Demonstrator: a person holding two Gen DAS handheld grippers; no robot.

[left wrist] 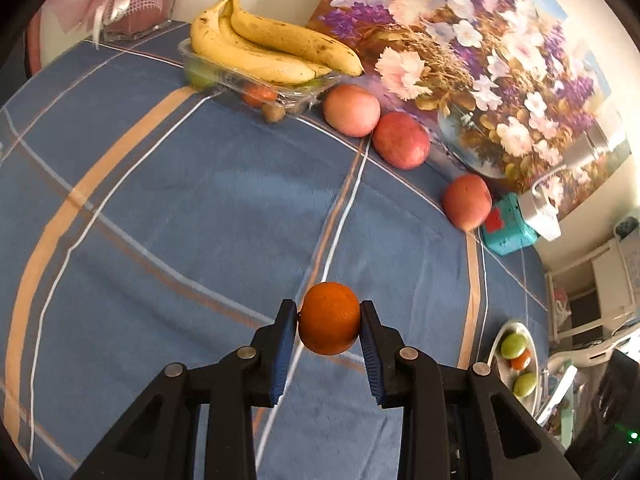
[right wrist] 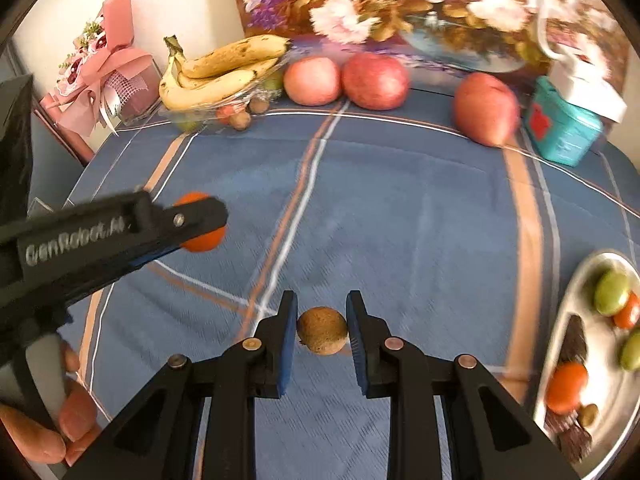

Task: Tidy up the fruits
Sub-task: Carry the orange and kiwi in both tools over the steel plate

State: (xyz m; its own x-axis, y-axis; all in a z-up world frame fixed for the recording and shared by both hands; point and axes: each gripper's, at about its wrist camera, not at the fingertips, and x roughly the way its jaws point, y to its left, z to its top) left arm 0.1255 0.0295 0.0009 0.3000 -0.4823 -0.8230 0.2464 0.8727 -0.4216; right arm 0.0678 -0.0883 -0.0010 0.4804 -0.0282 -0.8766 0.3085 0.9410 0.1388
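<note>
Two views. Left wrist: the left hand-held gripper (left wrist: 329, 322) clasped an orange (left wrist: 329, 318) above the blue table (left wrist: 160, 208); bananas (left wrist: 264, 46) lay on a clear tray (left wrist: 224, 80) beside three apples (left wrist: 401, 140). Right wrist: the right hand-held gripper (right wrist: 322, 330) pinched a brown kiwi (right wrist: 322, 330); a white plate (right wrist: 608, 384) of fruit sat at right.

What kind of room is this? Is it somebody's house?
Probably a home, maybe a dining or living room. A table with a blue checked cloth stands against a wall with a big flower painting, bananas sit in a clear tray, and a pink bouquet fills the corner.
</note>
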